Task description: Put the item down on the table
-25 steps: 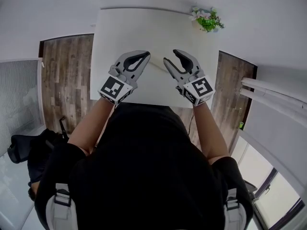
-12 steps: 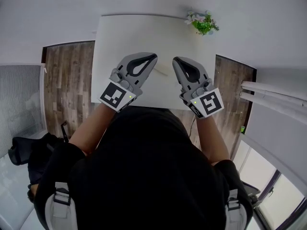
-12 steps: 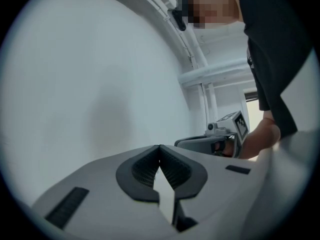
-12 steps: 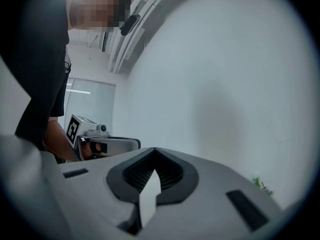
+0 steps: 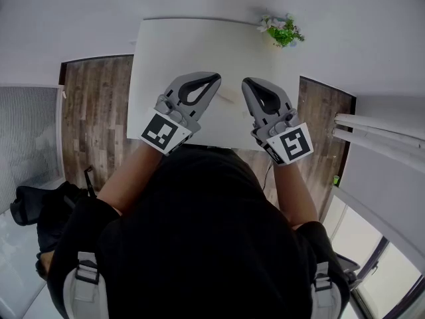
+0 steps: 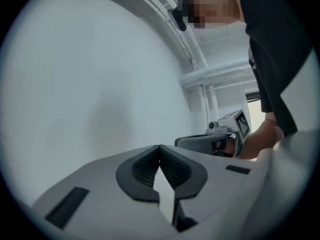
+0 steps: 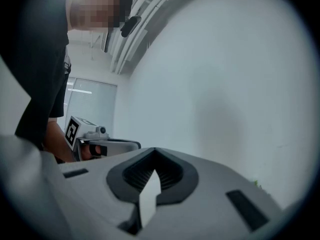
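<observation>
A small pale flat item (image 5: pixel 226 98) lies on the white table (image 5: pixel 172 45), between and beyond the two grippers, faint against the top. My left gripper (image 5: pixel 216 78) hovers above the table to its left, jaws shut with nothing between them, and it also shows as (image 6: pixel 159 147). My right gripper (image 5: pixel 246 83) hovers to the item's right, also shut and empty, seen up close as (image 7: pixel 154 149). Neither gripper touches the item. Each gripper view shows the other gripper beside it: the right gripper (image 6: pixel 210 143) and the left gripper (image 7: pixel 107 146).
A small potted plant (image 5: pixel 284 30) stands at the table's far right corner. Wooden floor (image 5: pixel 93 105) runs along both sides of the table. A black bag (image 5: pixel 40 208) lies on the floor at left. White pipes (image 5: pixel 378 128) run at right.
The right gripper's jaws were open a second ago and are now shut. Both grippers have risen away from the table and the item stays on it.
</observation>
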Demonstrator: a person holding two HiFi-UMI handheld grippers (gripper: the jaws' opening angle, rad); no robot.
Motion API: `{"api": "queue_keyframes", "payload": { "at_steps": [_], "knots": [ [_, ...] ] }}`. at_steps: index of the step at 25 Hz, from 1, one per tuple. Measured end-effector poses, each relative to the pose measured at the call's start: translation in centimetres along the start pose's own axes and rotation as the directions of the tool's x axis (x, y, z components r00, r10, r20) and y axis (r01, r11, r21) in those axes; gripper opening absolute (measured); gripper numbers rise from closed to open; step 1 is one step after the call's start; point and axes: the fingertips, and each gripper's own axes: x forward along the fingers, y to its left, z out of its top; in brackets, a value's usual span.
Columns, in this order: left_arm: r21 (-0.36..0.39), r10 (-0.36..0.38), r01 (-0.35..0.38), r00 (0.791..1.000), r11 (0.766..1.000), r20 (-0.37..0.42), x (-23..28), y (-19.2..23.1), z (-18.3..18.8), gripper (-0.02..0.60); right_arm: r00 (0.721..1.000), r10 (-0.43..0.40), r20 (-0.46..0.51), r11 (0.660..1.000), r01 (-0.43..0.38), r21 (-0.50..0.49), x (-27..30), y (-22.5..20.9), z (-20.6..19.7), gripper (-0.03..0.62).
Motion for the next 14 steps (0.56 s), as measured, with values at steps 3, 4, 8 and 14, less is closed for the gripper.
{"api": "queue_keyframes", "payload": {
  "at_steps": [3,4,8,14],
  "knots": [
    [-0.001,0.011,-0.011,1.0,1.0,0.016,-0.1,0.2,0.3,-0.006,1.0,0.001,-0.001,1.0,-0.001,-0.01,0.1,0.2,0.2,0.002],
    [0.003,0.015,-0.015,1.0,1.0,0.015,-0.2,0.1,0.4,-0.006,1.0,0.0,-0.002,1.0,-0.001,-0.016,0.1,0.3,0.3,0.002],
    [0.013,0.026,-0.026,0.999,1.0,0.02,-0.8,-0.4,0.6,-0.006,1.0,0.008,-0.009,0.999,-0.008,-0.034,-0.1,1.1,0.3,0.002],
    [0.015,0.036,-0.036,0.999,0.999,0.018,-1.1,-0.6,0.5,-0.006,1.0,0.018,-0.016,0.999,-0.019,-0.044,-0.2,1.7,0.4,0.002]
  ]
}}
